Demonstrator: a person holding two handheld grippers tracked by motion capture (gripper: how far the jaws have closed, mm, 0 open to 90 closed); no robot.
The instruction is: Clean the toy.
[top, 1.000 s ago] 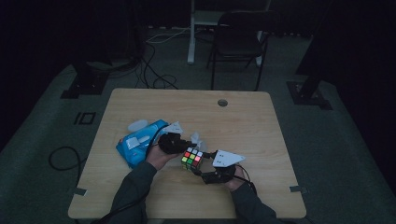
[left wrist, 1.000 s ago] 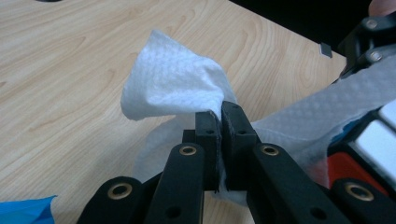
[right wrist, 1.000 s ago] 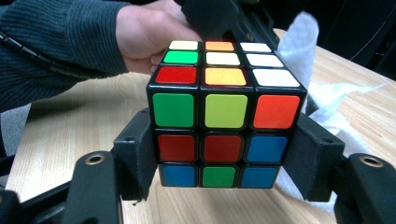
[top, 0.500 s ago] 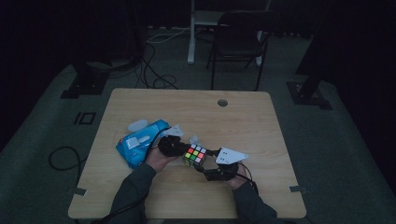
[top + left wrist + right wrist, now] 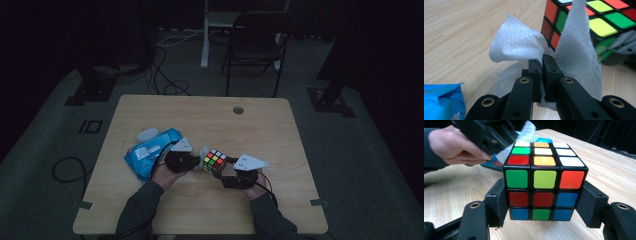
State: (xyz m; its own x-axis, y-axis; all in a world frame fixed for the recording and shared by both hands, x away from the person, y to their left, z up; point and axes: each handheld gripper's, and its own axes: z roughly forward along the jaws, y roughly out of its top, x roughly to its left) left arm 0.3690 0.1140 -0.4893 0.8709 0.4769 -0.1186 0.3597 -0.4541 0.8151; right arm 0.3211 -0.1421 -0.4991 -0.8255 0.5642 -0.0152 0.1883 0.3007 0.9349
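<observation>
Cube and wipe, one in each gripper.
We see the right gripper (image 5: 543, 202) with fingers (image 5: 497, 203) clamped on both sides of the cube (image 5: 544, 180), low-centre on the bench (image 5: 280, 130); at the cube's nine o'clock, the left gripper (image 5: 541, 68) fingers (image 5: 534, 72) pinch a white wipe (image 5: 516, 45) touching it, blue packet (image 5: 150, 152) beyond.

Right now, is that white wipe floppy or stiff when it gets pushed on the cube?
Probably floppy: the white wipe folds and droops around the shut left gripper. It looks thin and light, so it should bend against the cube rather than shove it, especially since the right gripper clamps the cube.
</observation>
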